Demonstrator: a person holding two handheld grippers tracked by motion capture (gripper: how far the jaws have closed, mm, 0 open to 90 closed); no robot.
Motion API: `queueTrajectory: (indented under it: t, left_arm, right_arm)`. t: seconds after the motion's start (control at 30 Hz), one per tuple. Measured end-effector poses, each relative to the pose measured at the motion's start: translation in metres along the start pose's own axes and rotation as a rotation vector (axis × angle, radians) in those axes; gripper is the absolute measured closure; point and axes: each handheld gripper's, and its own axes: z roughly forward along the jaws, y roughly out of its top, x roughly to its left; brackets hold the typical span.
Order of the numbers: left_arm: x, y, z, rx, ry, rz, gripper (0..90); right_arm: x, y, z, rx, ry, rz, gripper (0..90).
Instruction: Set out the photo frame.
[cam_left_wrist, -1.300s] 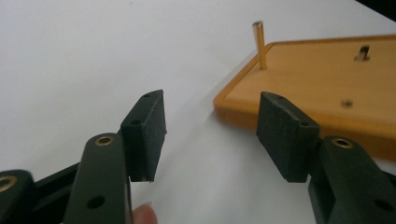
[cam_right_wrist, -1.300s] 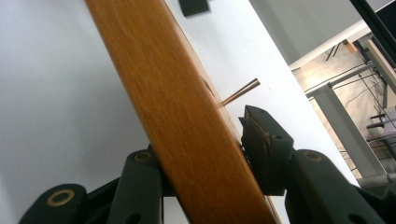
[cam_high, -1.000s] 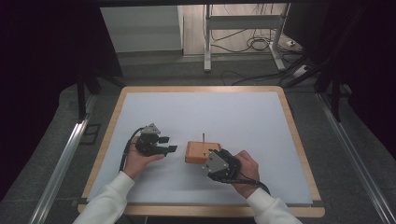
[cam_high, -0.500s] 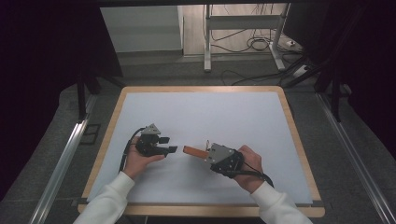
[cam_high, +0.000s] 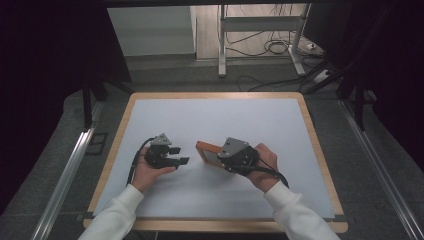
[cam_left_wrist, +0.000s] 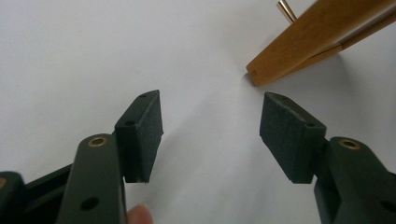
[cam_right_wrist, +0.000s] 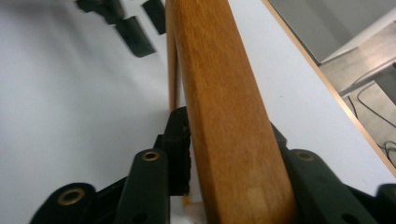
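The wooden block (cam_high: 209, 153), clamped in my right gripper (cam_high: 227, 156), is tipped up on edge near the white table's (cam_high: 250, 120) middle, so it's grasped but not yet placed, while my left gripper (cam_high: 176, 155) waits wide open just left of it.

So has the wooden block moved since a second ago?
Yes. The wooden block, flat on the table before, is now tipped on edge in the right gripper, lifted slightly toward the table's far edge.
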Motion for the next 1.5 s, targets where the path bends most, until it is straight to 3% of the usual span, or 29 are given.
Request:
queueTrajectory:
  t: [0.17, 0.57, 0.87, 1.5]
  left_arm:
    - [0.0, 0.0, 0.001, 0.002, -0.001, -0.001, 38.3]
    - [0.0, -0.001, 0.001, 0.007, -0.001, 0.002, 38.1]
    - [0.0, -0.002, 0.001, 0.007, -0.003, -0.001, 37.7]
    - [0.0, -0.003, 0.002, 0.01, -0.006, 0.01, 37.8]
  right_arm:
    - [-0.012, 0.0, 0.002, 0.003, -0.024, 0.026, 58.6]
    - [-0.036, -0.003, 0.01, 0.009, -0.017, 0.1, 52.7]
    - [-0.047, -0.003, 0.017, 0.024, -0.035, 0.116, 47.1]
    - [-0.067, -0.01, 0.04, 0.045, -0.066, 0.219, 30.4]
